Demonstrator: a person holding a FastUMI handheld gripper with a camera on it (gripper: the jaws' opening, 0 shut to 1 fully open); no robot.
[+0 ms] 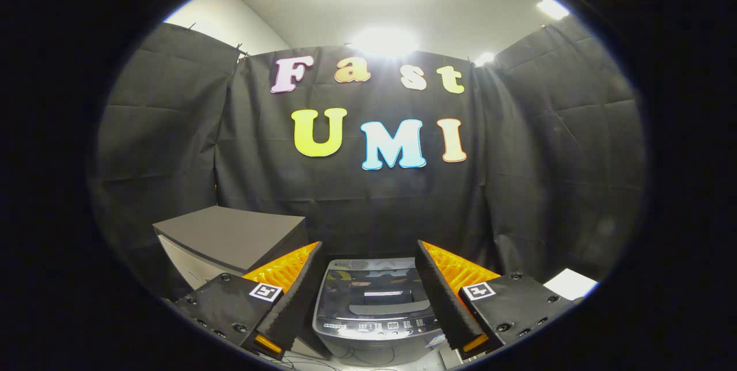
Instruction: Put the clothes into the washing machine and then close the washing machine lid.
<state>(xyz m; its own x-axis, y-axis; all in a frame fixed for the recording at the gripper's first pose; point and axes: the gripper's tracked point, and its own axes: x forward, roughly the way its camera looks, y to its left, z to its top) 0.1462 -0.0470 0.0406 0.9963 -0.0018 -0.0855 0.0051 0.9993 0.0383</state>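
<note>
Two fingers of your gripper (pixel 368 302) stand wide apart with nothing held between them. Look to twelve o'clock, just ahead and between the fingers: the washing machine (pixel 377 316) sits there with its dark, glossy lid (pixel 374 293) lying flat and shut, and the control panel (pixel 383 326) runs along its near edge. At ten o'clock of the machine, beyond your left finger, stands a grey-topped cabinet (pixel 230 238). At three o'clock, past the right finger, lies a white sheet (pixel 571 283).
</note>
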